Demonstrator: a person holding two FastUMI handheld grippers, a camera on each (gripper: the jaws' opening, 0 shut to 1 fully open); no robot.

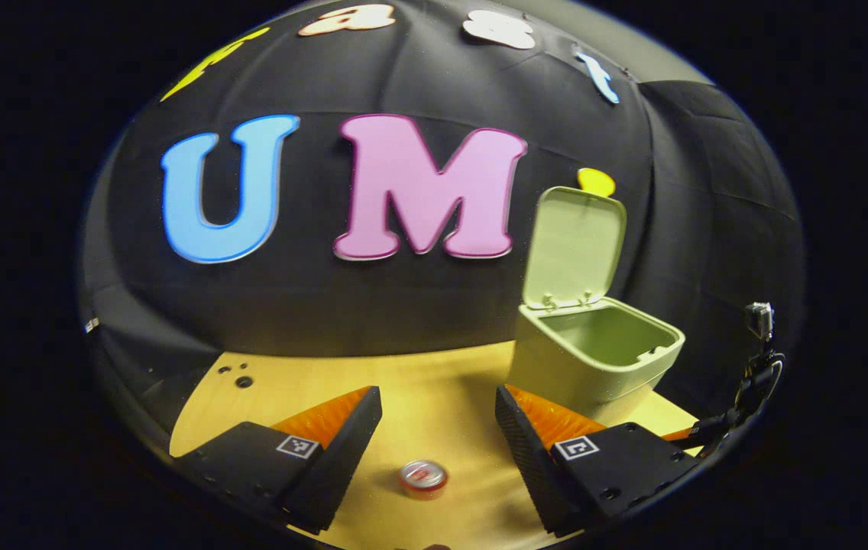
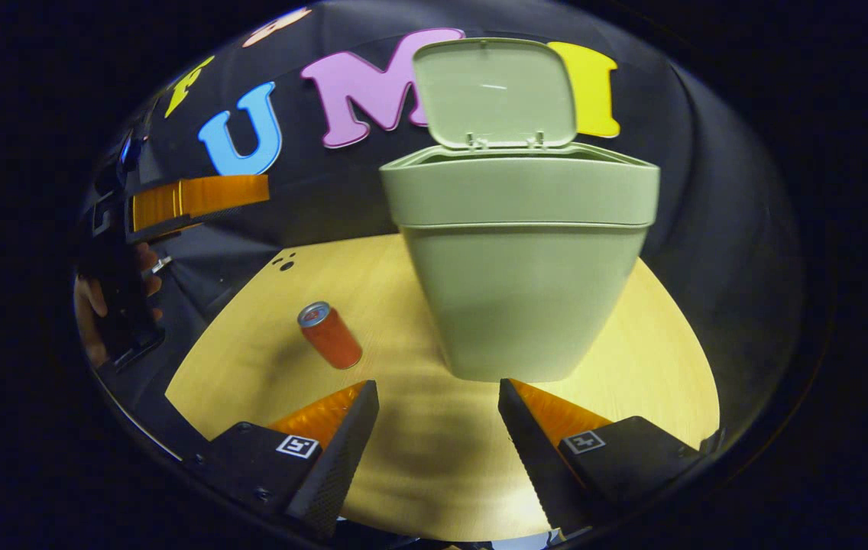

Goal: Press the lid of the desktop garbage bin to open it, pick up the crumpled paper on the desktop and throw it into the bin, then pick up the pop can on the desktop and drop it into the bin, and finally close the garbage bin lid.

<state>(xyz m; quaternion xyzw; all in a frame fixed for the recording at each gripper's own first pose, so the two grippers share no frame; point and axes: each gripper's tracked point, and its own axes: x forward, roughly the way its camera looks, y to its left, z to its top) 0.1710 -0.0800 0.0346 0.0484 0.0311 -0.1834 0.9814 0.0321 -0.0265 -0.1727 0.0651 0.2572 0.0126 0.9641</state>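
Bin [image 2: 526, 252] lid [image 2: 495, 92] standing open, can step pending: left tool [image 1: 438, 428] hovering with jaws spread and empty, pop can [image 1: 422, 478] upright on the surface [image 1: 434, 382] just below between them; likely needs a descent, then closing.

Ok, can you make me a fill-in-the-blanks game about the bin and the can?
1. The lid of the pale green plastic bin stands ____.
2. The red metal pop can stands on the ____ wooden table.
3. The left tool hovers above the can with its fingers ____.
4. In the right gripper view, the can is on the ____ side of the bin.

Missing words: open; yellow; open; left
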